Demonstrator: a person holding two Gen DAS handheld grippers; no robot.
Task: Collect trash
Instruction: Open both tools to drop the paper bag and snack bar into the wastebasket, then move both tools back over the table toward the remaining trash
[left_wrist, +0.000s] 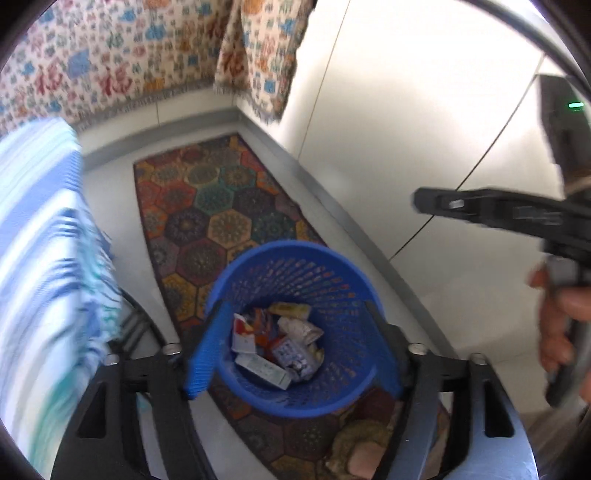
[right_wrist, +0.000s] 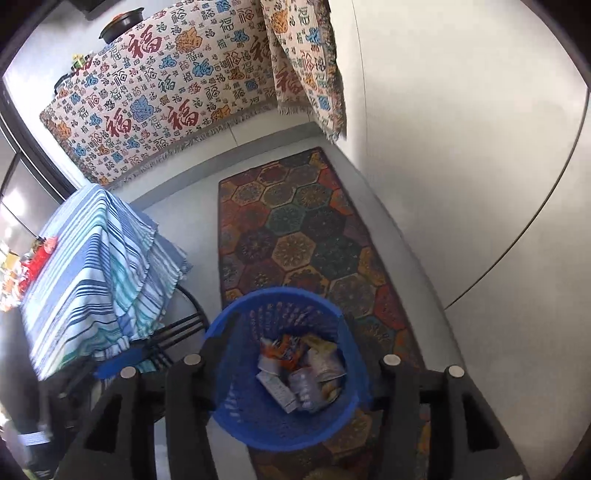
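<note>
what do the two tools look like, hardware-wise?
Left tool: black frame, silver bolt heads, ribbed blue pads on the fingers. Right tool: same black frame and bolts; from the left wrist view a black pistol-style body with a green LED, held by a bare hand.

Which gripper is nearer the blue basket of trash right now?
Left, by my judgement. The left gripper hangs open right over the blue basket, fingers framing its rim. The right gripper is also above it, open, seemingly higher.

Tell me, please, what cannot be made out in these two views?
- Labels on the trash in the basket: too small, both views.
- Striped cloth: motion-blurred, left view.
- Items on the table: cut off by the right view's edge.
- Right gripper: jaw state unclear in the left view.
</note>
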